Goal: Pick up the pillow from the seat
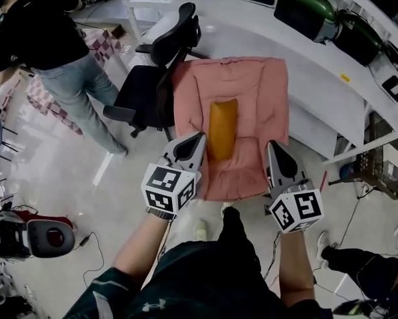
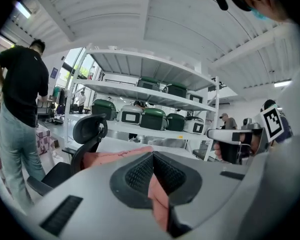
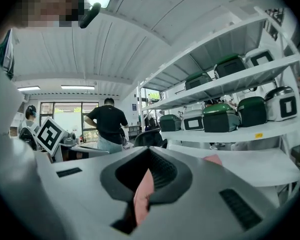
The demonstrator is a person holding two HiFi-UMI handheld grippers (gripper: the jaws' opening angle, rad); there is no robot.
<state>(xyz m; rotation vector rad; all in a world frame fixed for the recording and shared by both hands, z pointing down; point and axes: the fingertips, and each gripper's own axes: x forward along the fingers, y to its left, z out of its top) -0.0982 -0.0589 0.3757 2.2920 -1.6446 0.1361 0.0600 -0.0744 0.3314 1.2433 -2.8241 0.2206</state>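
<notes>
Workshop with white shelves [image 1: 358, 25] | orange pillow [image 1: 222, 128] lies on pink seat cushion [image 1: 258, 92] | left hand-held gripper [image 1: 197, 138] and right hand-held gripper [image 1: 270, 145] on either side of the pillow, not touching it — jaws pressed together on both.

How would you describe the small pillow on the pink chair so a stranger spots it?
Find the long white desk; a pink cushion spreads right in front of it. The pillow lies lengthwise down its middle: narrow and orange, the only non-pink thing there.

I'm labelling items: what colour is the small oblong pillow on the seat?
Orange; the pillow lies on the pink cushion, clearest in the head view.
</notes>
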